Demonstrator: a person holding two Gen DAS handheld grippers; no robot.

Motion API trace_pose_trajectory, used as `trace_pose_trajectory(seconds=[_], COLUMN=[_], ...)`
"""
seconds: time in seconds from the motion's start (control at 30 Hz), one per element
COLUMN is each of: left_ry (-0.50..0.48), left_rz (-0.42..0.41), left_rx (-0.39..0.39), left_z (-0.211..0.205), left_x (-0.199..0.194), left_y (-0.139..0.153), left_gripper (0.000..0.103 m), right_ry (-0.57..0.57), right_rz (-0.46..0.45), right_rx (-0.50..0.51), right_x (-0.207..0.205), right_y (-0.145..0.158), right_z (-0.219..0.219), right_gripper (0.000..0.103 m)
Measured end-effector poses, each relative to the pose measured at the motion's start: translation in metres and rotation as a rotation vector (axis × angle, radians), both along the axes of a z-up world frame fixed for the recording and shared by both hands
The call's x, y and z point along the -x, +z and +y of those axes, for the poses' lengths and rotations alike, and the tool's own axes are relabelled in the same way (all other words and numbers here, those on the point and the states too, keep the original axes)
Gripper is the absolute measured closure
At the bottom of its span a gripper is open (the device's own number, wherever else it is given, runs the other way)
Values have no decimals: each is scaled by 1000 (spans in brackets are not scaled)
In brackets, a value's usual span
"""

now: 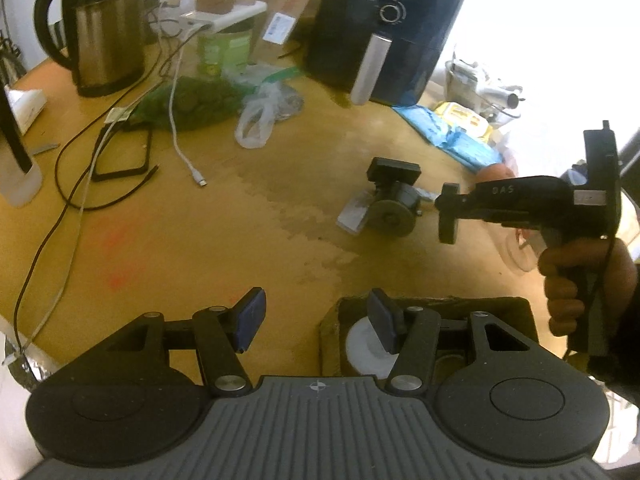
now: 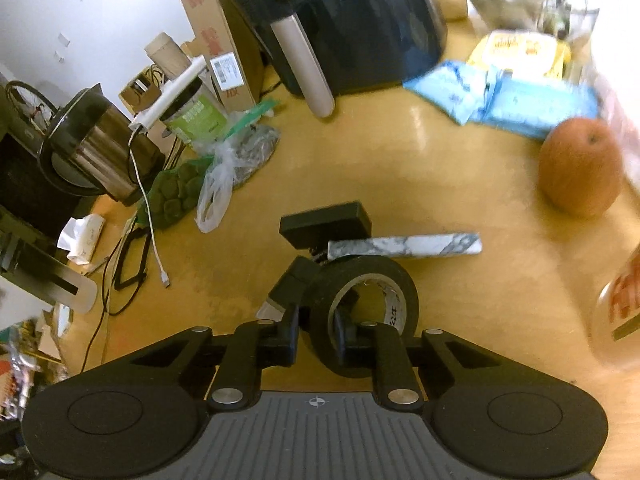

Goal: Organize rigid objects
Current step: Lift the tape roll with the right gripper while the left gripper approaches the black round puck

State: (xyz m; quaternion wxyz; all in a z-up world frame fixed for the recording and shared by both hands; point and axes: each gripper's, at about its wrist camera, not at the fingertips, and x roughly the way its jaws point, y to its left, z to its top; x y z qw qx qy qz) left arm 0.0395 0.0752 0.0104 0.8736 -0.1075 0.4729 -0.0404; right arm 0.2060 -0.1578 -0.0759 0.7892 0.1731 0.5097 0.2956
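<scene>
In the right wrist view my right gripper [image 2: 318, 326] is shut on the wall of a black tape roll [image 2: 368, 268], one finger outside it and one inside its hole. The roll stands on edge on the wooden table [image 2: 460, 184]. Just behind it lie a marbled grey-white cylinder [image 2: 404, 246] and a black boxy part [image 2: 326, 222]. The left wrist view shows the same pile [image 1: 394, 204], with the right gripper [image 1: 448, 212] and the hand holding it to its right. My left gripper [image 1: 316, 320] is open and holds nothing, hovering by a cardboard box [image 1: 500, 304] with a white round thing [image 1: 364, 344] inside.
At the back stand a dark air fryer [image 1: 384, 28] and a steel kettle [image 1: 104, 32]. Cables [image 1: 176, 112] and plastic bags [image 1: 256, 112] lie at the left. Blue packets [image 2: 520, 100], a round orange-red fruit [image 2: 580, 168] and a glass jar [image 2: 620, 320] sit at the right.
</scene>
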Motion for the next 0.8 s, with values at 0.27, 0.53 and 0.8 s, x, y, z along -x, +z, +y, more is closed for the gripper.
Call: trace_pose_trajectory(seconds=[0.27, 0.53, 0.8], left_ry=[-67, -146, -208], left_rz=[-30, -67, -92], left_rx=[-10, -32, -95], left_z=[-16, -35, -56], left_x=[-17, -40, -64], left_y=[7, 13, 12], left_gripper=[48, 48, 48], right_ry=[0, 3, 1], right_rz=[-81, -131, -171], right_rx=[9, 41, 101], right_x=[14, 27, 38], right_y=[29, 49, 61], right_z=[-22, -36, -48], right_gripper=[83, 83, 83])
